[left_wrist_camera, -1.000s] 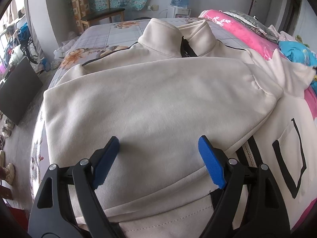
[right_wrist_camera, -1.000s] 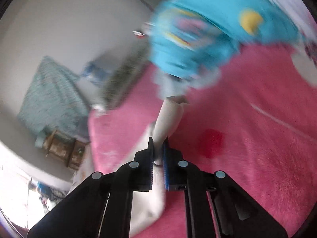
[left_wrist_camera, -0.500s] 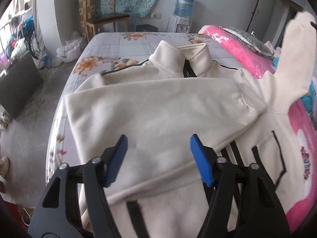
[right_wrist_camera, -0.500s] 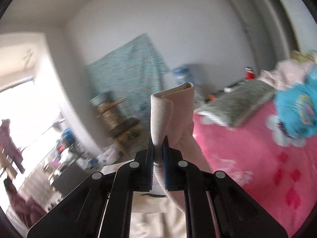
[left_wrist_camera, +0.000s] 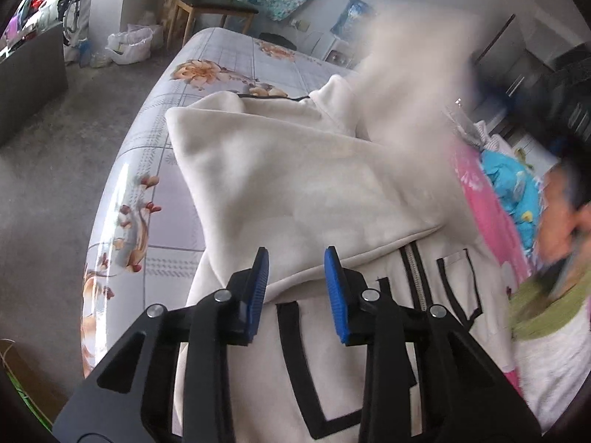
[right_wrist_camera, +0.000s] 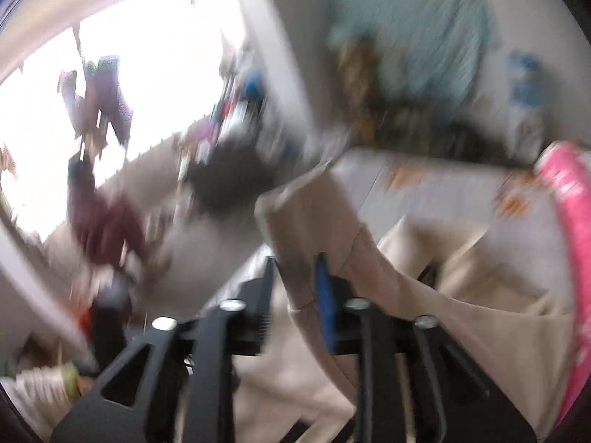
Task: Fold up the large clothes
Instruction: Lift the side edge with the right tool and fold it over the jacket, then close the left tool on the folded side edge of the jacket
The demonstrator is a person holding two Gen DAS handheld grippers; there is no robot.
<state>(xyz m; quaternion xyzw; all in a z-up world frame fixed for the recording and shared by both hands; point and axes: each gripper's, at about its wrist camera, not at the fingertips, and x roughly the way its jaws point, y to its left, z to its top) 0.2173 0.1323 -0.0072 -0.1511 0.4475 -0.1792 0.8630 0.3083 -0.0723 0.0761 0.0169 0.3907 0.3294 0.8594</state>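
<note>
While the second sleeve swung across the cream fleece zip jacket (left_wrist_camera: 314, 192) | right claw (right_wrist_camera: 295, 295) opening around its cuff (right_wrist_camera: 295, 214) | left claw (left_wrist_camera: 295, 291) closing, empty | next: lay sleeve flat.

The jacket (left_wrist_camera: 303, 184) is cream with black trim lines around the pockets and the zipper. The bed (left_wrist_camera: 221, 74) sheet is pale grey with a check pattern and orange flowers. The blanket (left_wrist_camera: 484, 199) on the right is pink. The claw pads (left_wrist_camera: 258, 288) are blue on black arms.
</note>
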